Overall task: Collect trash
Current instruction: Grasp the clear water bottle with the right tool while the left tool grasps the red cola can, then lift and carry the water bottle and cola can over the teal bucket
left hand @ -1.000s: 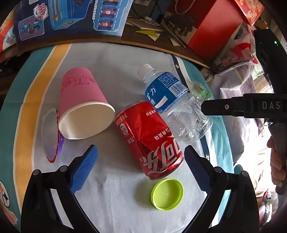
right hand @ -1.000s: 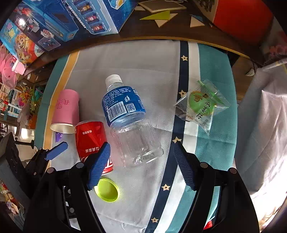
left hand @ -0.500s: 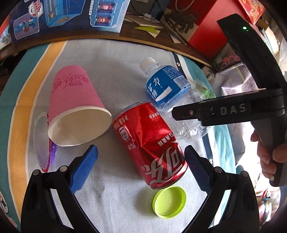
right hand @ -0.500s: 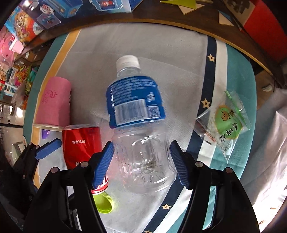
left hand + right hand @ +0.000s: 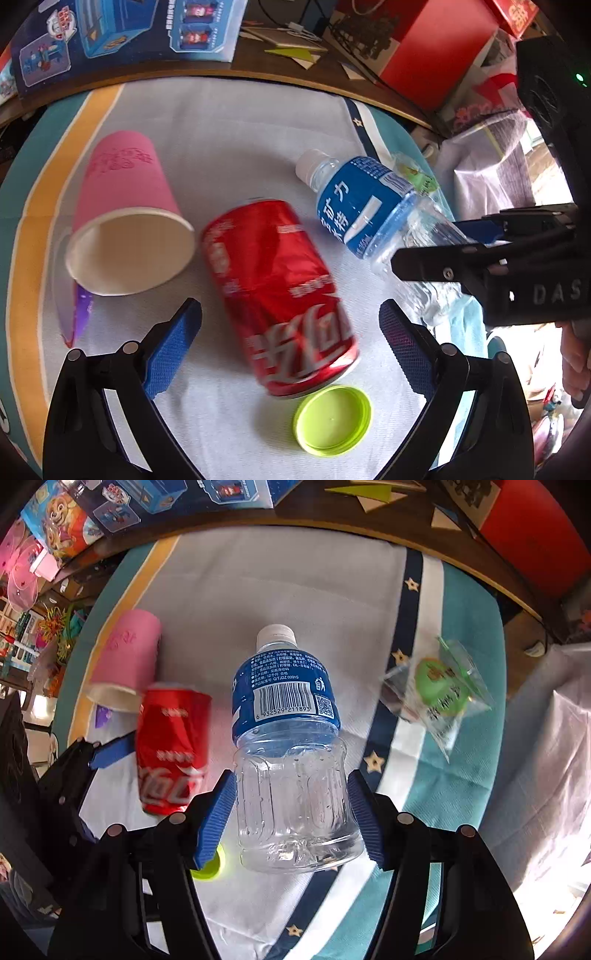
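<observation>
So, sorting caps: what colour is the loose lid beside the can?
Lime green lid, clearest in the left wrist view.
</observation>
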